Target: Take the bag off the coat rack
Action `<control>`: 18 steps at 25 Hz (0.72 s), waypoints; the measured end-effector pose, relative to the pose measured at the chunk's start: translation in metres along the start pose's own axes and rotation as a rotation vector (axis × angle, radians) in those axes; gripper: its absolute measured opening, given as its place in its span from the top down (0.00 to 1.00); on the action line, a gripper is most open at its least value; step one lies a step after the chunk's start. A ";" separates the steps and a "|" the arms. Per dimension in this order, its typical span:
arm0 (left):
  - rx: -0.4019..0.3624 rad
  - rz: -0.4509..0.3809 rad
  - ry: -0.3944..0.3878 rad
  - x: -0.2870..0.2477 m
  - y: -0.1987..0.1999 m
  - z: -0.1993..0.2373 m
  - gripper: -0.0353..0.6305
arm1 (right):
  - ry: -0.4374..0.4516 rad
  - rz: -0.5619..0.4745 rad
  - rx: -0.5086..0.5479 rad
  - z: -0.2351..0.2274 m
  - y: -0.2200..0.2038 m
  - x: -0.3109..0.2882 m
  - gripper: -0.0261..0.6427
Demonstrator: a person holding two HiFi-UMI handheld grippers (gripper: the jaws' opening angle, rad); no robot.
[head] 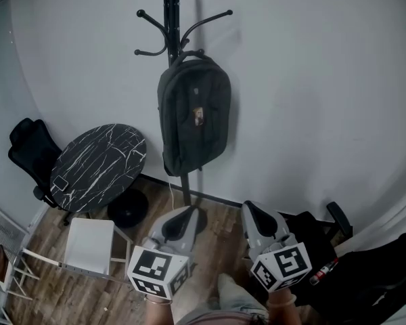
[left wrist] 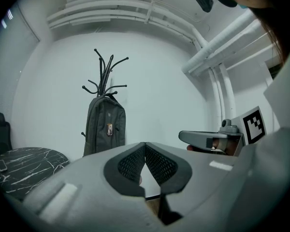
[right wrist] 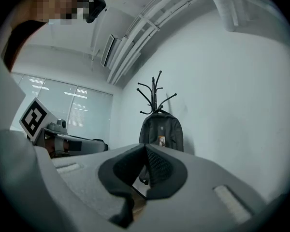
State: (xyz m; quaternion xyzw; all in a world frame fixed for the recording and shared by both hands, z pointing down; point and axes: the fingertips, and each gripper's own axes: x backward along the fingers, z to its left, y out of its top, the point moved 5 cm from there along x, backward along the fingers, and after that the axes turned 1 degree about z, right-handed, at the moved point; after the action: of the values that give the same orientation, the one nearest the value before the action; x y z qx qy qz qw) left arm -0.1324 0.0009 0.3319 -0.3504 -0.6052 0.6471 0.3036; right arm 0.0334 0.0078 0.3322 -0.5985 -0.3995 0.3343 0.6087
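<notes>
A dark grey backpack [head: 193, 117] hangs by its top loop from a black coat rack [head: 174, 19] against the white wall. It shows again in the left gripper view, backpack [left wrist: 105, 127] on the rack [left wrist: 104, 71], and in the right gripper view, backpack [right wrist: 161, 132] under the rack's hooks [right wrist: 155, 93]. My left gripper [head: 176, 222] and right gripper [head: 256, 213] are side by side low in the head view, well short of the bag. Both are shut and hold nothing: left gripper [left wrist: 145, 144], right gripper [right wrist: 145, 146].
A round black marble table [head: 98, 166] stands left of the rack, with a black office chair [head: 28, 151] behind it and a white chair [head: 88, 246] in front. The rack's round base [head: 189, 219] sits on the wood floor. Dark bags [head: 365, 269] lie at lower right.
</notes>
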 end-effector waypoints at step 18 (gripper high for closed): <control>-0.022 -0.012 0.095 -0.087 0.012 0.068 0.93 | 0.007 -0.009 -0.005 -0.061 -0.011 -0.099 0.96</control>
State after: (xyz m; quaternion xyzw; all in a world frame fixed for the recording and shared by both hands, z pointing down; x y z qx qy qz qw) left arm -0.1379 -0.1096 0.3290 -0.3804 -0.5993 0.6214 0.3318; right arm 0.0415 -0.1083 0.3372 -0.5993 -0.4007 0.3283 0.6103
